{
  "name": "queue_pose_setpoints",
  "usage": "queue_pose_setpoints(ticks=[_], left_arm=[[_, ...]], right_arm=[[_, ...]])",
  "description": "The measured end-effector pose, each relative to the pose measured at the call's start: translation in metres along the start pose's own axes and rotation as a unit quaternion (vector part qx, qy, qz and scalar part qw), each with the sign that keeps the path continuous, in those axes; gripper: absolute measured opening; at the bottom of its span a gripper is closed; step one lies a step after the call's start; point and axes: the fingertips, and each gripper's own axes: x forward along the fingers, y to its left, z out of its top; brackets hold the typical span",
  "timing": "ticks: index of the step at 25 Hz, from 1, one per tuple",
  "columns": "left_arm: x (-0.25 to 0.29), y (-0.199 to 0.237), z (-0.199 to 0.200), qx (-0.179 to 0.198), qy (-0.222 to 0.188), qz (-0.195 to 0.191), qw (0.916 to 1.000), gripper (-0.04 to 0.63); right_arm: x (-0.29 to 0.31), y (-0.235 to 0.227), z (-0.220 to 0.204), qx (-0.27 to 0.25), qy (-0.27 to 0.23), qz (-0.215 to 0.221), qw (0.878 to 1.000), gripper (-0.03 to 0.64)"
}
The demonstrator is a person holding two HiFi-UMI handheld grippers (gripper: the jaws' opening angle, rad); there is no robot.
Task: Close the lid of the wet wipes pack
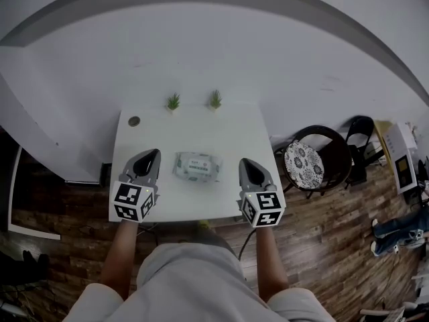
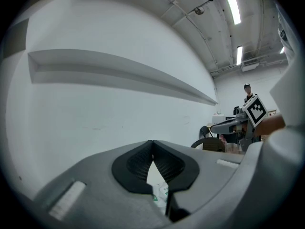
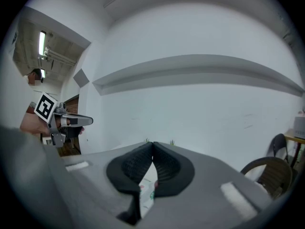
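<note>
A wet wipes pack (image 1: pixel 197 167), white with green print, lies flat in the middle of the small white table (image 1: pixel 188 129); its lid looks down flat. My left gripper (image 1: pixel 151 154) hovers to the pack's left, jaws shut and empty. To the pack's right, my right gripper (image 1: pixel 245 162) is likewise shut with nothing in it. Both stand apart from the pack. In the left gripper view the left gripper (image 2: pixel 152 143) has its tips touching, with a bit of the pack (image 2: pixel 161 194) showing below. The right gripper (image 3: pixel 152 144) looks the same in its own view, the pack (image 3: pixel 147 191) under it.
Two small green plants (image 1: pixel 173 102) (image 1: pixel 214 99) stand at the table's far edge and a round coin-like disc (image 1: pixel 134 121) lies at its far left corner. A dark chair with a patterned cushion (image 1: pixel 303 164) stands to the right. White wall behind, wooden floor around.
</note>
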Motion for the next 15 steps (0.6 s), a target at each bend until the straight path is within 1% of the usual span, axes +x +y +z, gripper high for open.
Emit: queue_pose_setpoints(ticks=[7, 15], left_arm=[[-0.001, -0.002, 0.01, 0.006, -0.007, -0.005, 0.9999, 0.008], [-0.008, 0.003, 0.013, 0.008, -0.011, 0.001, 0.9999, 0.008]], right_arm=[[-0.006, -0.005, 0.007, 0.013, -0.01, -0.011, 1.0, 0.003], [-0.012, -0.006, 0.009, 0.016, -0.019, -0.021, 0.999, 0.003]])
